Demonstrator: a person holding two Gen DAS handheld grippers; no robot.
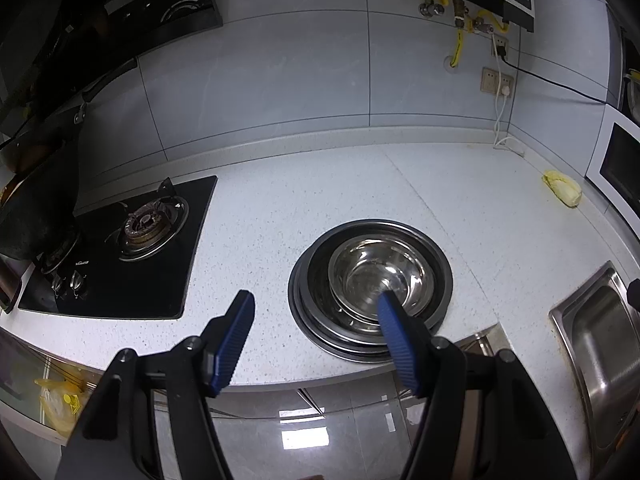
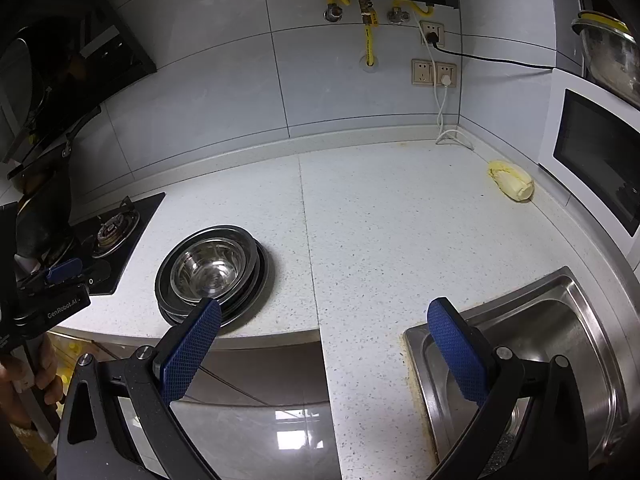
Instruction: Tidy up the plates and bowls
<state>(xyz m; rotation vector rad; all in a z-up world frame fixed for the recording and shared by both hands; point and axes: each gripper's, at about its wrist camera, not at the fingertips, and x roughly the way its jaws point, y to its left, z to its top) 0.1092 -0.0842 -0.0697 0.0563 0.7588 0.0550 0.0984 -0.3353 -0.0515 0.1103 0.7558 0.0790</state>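
A stack of steel plates (image 1: 316,328) sits on the white speckled counter near its front edge, with a shiny steel bowl (image 1: 376,272) nested on top. The same stack (image 2: 248,300) and bowl (image 2: 208,276) show at the left in the right wrist view. My left gripper (image 1: 316,300) hovers open just in front of the stack, its right blue pad overlapping the bowl's near rim in the picture; nothing is between the pads. My right gripper (image 2: 324,308) is open over the counter's front edge, between the stack and the sink, holding nothing.
A black gas hob (image 1: 132,256) with a dark pot lies left of the stack. A steel sink (image 2: 540,344) is sunk into the counter at the right. A yellow-white cabbage piece (image 2: 512,184) lies near a white microwave (image 2: 592,152). A hand (image 2: 24,380) holds the left gripper.
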